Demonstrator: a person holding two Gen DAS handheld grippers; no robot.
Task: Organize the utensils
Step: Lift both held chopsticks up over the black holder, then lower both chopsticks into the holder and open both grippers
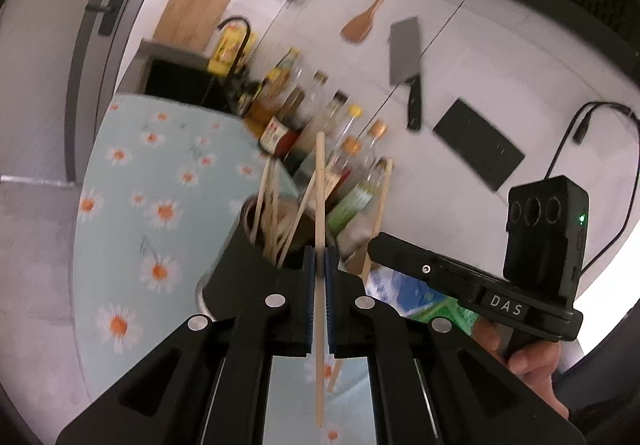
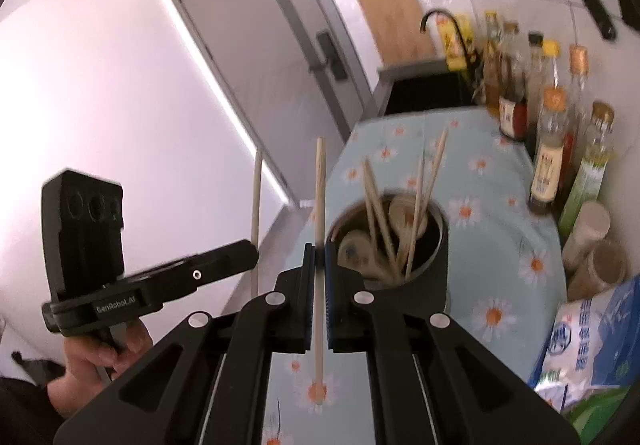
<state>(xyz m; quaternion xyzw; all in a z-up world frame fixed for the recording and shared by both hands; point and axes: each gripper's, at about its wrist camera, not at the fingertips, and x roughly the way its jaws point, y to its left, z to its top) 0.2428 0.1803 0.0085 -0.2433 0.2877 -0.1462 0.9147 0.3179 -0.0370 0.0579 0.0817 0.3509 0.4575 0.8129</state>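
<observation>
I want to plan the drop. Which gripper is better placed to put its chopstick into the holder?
Left, narrowly. Both grips are shut. The chopstick in the left gripper overlaps the rim of the black holder; the chopstick in the right gripper stands just beside it.

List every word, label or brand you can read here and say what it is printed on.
"DAS": on the body of the right tool, seen from the left wrist.
"GenRobot.AI": on the body of the left tool, seen from the right wrist.
Bottle labels and the blue-and-white bag: print visible, too blurred to read.
</observation>
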